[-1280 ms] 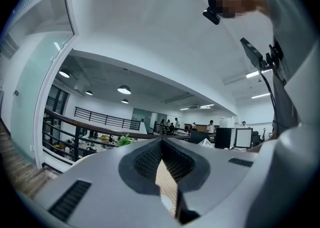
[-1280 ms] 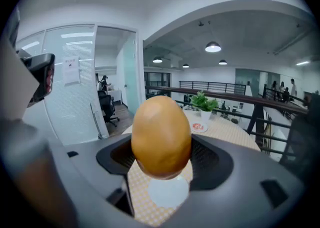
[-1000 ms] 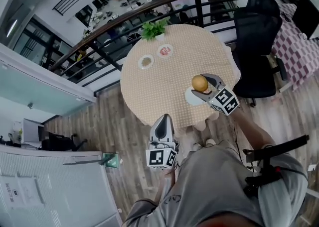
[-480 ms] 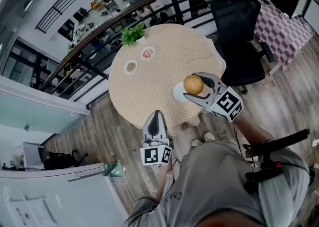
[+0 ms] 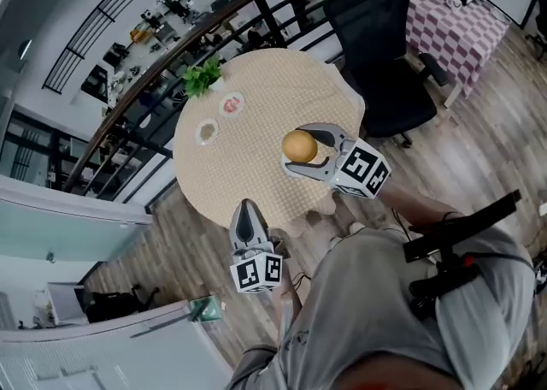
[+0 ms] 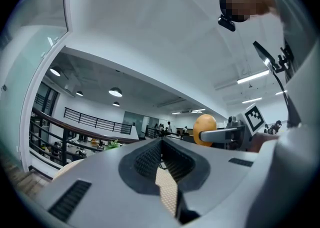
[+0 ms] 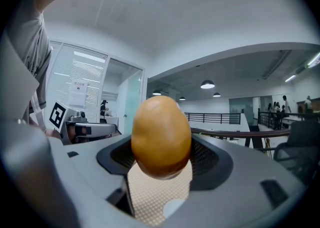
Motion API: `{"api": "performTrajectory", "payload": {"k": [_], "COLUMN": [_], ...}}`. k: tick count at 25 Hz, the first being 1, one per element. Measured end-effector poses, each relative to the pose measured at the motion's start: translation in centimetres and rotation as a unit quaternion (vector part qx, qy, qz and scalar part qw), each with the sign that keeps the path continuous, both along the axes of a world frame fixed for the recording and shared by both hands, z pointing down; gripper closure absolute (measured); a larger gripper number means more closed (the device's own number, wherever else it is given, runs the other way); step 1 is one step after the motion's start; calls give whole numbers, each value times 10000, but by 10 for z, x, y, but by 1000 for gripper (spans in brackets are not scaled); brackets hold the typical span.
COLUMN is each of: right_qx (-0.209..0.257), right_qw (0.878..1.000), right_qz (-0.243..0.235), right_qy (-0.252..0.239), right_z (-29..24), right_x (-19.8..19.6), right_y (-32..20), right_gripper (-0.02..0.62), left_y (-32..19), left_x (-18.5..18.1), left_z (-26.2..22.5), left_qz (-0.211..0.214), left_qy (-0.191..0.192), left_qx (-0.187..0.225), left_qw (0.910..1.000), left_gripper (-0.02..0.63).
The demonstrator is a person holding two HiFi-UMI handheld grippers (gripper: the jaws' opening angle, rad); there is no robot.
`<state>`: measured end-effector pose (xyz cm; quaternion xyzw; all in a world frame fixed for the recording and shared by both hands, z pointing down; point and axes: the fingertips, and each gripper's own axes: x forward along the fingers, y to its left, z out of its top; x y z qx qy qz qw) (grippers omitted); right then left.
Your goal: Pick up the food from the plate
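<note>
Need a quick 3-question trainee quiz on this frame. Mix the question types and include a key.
1. True or false: the left tool is shut with nothing between its jaws.
2. Where is the food?
A. Lying on a plate
B. Clamped in the right tool, held above the table
C. On the black chair
3. How many small dishes sit on the table near the plant?

Key: 1 true; 2 B; 3 two.
</note>
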<state>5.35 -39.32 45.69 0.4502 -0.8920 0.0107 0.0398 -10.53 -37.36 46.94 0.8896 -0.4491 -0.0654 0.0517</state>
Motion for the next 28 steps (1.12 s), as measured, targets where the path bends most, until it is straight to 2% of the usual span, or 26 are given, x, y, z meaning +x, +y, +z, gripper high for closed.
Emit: {"api": "performTrajectory", "payload": {"k": [6, 13, 28], "right_qx": [-100, -134, -288], "right_qw": [9999, 9997, 9987], "right_qz": [-106, -192, -426], "right_qy": [-36, -34, -42], "right_z": [1, 3, 9], "right_x": [-6, -11, -21], "right_y": [-2, -11, -13], "right_gripper": [287, 287, 287], "left_y": [-6, -13, -7], "left_x": [0, 7, 0], "left_z": [-13, -15, -16], "left_qz": [-208, -54, -255], "left_qy": [266, 223, 305], "left_qx": [137, 159, 137], "left_qw": [9993, 9996, 9991], "left_gripper": [595, 595, 595]}}
